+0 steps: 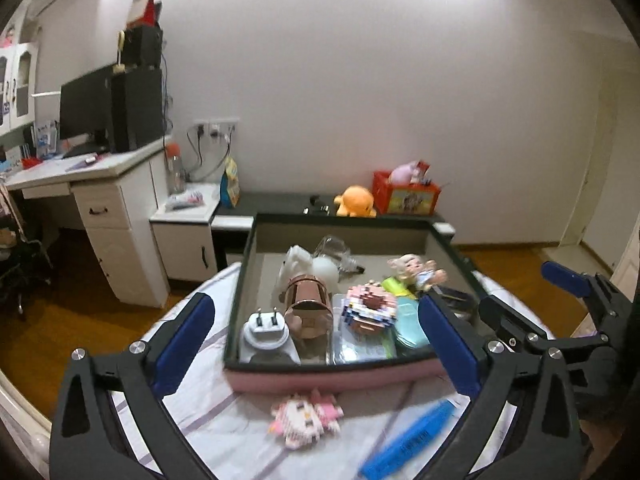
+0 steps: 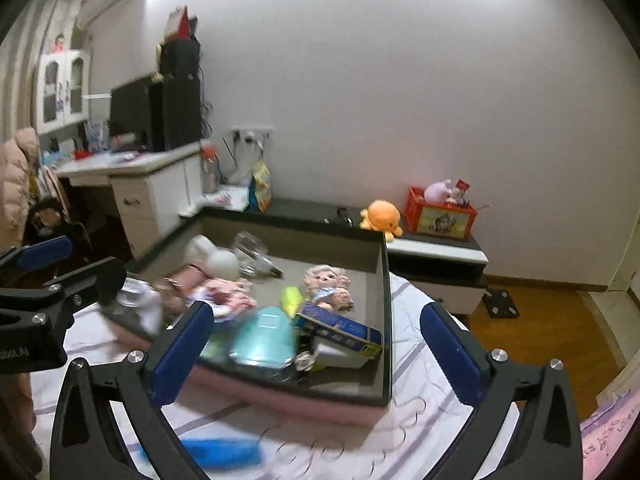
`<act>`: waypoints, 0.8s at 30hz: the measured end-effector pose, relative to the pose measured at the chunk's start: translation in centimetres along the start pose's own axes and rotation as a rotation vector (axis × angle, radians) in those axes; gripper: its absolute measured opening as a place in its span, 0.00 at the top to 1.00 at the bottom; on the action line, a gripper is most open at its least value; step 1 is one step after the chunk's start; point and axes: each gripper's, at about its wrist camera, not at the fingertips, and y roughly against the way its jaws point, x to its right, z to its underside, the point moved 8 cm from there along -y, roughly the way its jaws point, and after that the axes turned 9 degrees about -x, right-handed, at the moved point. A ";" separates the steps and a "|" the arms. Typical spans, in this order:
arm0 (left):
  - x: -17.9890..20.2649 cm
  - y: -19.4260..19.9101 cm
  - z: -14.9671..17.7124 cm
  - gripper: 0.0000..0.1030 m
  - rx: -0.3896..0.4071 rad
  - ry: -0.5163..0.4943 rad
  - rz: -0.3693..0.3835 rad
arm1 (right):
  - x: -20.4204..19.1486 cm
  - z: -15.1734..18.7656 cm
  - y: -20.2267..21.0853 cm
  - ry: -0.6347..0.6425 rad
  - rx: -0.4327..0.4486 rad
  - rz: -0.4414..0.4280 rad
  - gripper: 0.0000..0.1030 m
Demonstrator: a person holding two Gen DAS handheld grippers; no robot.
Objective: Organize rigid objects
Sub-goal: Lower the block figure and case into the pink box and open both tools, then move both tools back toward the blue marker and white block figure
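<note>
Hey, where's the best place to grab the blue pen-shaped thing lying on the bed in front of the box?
Grip the blue pen-shaped thing across its narrow middle, coming from above with the jaws square to its length. It lies flat and slanted on the sheet, clear of the box.

Pink box [image 1: 328, 378] crammed with trinkets

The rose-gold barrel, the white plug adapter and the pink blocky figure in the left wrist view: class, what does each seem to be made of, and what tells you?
Rose-gold barrel: probably polished metal or metal-plated plastic, given its mirror-like glints.
White plug adapter: moulded plastic, smooth and semi-gloss, with two dark metal prongs.
Pink blocky figure: likely small plastic bricks, judging by its stepped, pixel-like edges; blur hides its finish.
</note>
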 end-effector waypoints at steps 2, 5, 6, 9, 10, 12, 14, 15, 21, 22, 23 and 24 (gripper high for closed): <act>0.1 2.4 0.7 0.00 0.024 -0.003 -0.001 | -0.3 0.2 2.4 -0.005 0.039 -0.001 0.00; 0.3 5.5 1.9 0.00 0.054 -0.019 -0.024 | -1.1 0.9 5.7 -0.012 0.080 -0.014 0.00; 0.4 6.3 2.2 0.00 0.061 -0.021 -0.034 | -1.3 1.3 6.9 -0.015 0.091 -0.017 0.00; 0.7 9.1 3.4 0.00 0.090 -0.016 -0.042 | -2.0 2.1 9.5 -0.020 0.116 -0.035 0.00; 0.7 10.0 3.7 0.00 0.099 -0.014 -0.038 | -2.2 2.3 10.4 -0.023 0.123 -0.032 0.00; 0.9 12.0 4.5 0.00 0.131 -0.011 -0.028 | -2.4 3.1 12.3 -0.034 0.138 -0.030 0.00; 1.2 13.7 5.2 0.00 0.145 -0.016 -0.032 | -2.5 3.8 13.8 -0.041 0.150 -0.024 0.00; 1.4 14.3 5.6 0.00 0.153 -0.021 -0.035 | -2.5 4.2 14.5 -0.045 0.156 -0.021 0.00; 2.0 17.0 7.7 0.00 0.186 -0.064 -0.095 | -2.9 6.6 17.6 -0.067 0.191 -0.006 0.00; 2.1 17.0 8.0 0.00 0.180 -0.070 -0.106 | -3.0 6.8 17.7 -0.064 0.185 -0.007 0.00; 2.0 16.9 8.3 0.00 0.171 -0.074 -0.116 | -3.2 7.1 17.8 -0.062 0.181 -0.006 0.00; 1.8 16.8 8.6 0.00 0.160 -0.074 -0.125 | -3.3 7.2 17.7 -0.061 0.174 -0.003 0.00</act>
